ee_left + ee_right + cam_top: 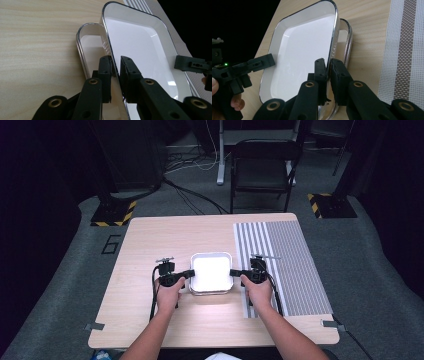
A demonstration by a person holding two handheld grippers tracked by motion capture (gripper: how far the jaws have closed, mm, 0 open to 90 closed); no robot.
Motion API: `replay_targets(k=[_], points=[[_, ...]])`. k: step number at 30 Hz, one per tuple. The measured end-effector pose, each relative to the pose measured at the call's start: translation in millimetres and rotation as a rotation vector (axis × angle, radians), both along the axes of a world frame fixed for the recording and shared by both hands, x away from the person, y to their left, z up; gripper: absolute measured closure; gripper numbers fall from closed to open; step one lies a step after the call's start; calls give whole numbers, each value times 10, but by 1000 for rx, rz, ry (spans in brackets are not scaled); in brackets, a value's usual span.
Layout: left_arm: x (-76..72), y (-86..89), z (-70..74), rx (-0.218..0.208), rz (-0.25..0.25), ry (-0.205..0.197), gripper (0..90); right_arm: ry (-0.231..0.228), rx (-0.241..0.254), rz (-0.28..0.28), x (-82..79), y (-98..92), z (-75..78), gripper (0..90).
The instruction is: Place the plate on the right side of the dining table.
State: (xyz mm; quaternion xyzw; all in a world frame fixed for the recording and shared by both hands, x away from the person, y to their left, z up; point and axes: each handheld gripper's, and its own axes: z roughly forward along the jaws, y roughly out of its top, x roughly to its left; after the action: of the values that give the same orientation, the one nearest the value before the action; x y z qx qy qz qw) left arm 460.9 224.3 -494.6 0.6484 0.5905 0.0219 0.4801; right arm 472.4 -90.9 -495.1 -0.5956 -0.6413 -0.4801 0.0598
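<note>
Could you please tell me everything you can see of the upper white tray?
The upper tray is a shallow white rectangle with rounded corners, a thin dark rim and a glossy, empty inside. It sits tilted above a second, similar tray on the wooden table. The left hand-held gripper and right hand-held gripper pinch its opposite rims.

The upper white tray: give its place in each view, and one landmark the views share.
High view: the upper white tray sits mid-table between the left gripper and right gripper.
Left gripper view: centre to right, its near rim pinched by the jaws.
Right gripper view: centre-left, its rim pinched too.
Shared landmark: the striped mat.
</note>
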Motion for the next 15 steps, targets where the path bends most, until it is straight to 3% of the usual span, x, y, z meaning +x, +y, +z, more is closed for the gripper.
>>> replay_targets(k=[15], points=[[33,-76,67,14,-21,-9,794,-21,-4,-9,-5,-82,83,834]])
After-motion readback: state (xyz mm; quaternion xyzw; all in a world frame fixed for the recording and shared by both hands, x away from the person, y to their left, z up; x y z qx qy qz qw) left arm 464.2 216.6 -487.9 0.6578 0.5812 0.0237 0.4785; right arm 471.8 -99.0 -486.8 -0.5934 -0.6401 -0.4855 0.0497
